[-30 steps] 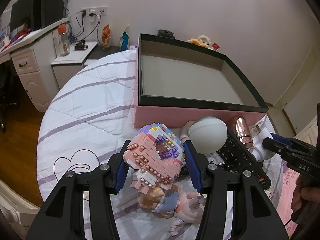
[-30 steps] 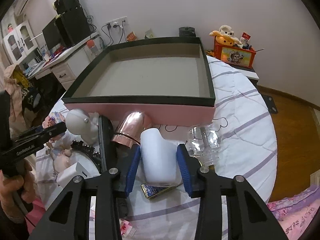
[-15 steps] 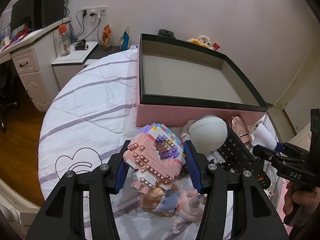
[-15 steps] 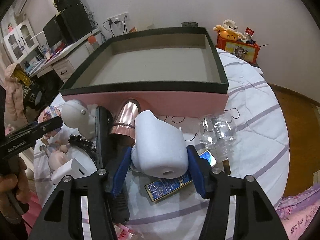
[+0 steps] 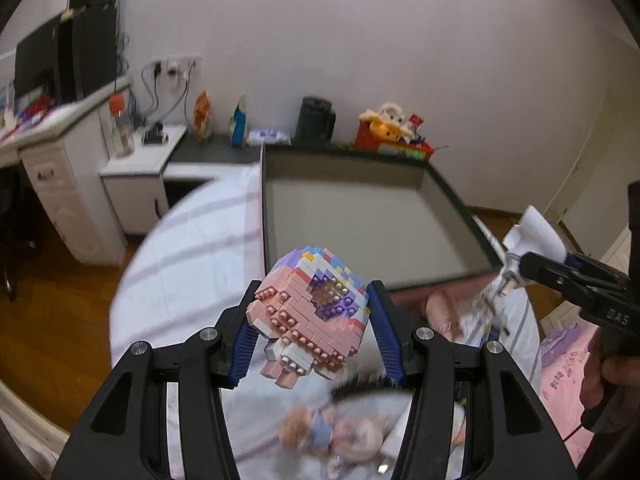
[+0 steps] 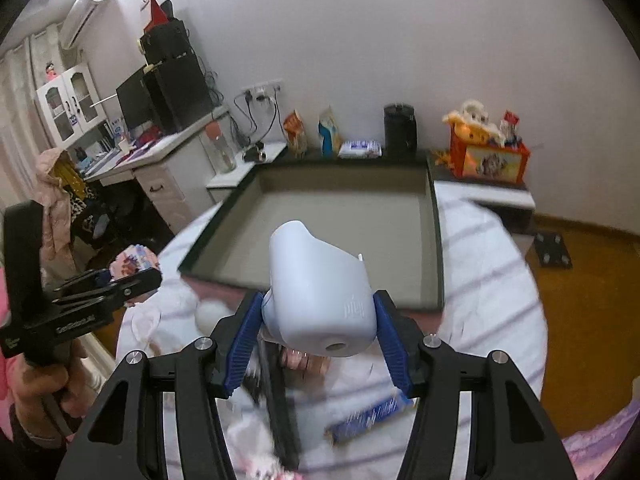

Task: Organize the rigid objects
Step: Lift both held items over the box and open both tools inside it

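Frame centre, both views | box tray [image 5: 360, 216] lies ahead of both loads | left gripper [image 5: 316, 328] jaws grip brick figure [image 5: 310, 312] | right gripper [image 6: 316, 332] jaws grip white plastic piece [image 6: 320, 292], nearer the rim

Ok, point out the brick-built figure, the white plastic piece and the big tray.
brick-built figure [image 5: 308, 312]: left wrist view, pink brick face.
white plastic piece [image 6: 320, 300]: right wrist view, smooth side wall.
tray [image 6: 437, 240]: right wrist view, dark right rim.

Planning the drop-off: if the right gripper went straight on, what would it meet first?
Likely the large pink box with its dark rim; the right gripper, holding the white plastic object, points into its open grey interior.
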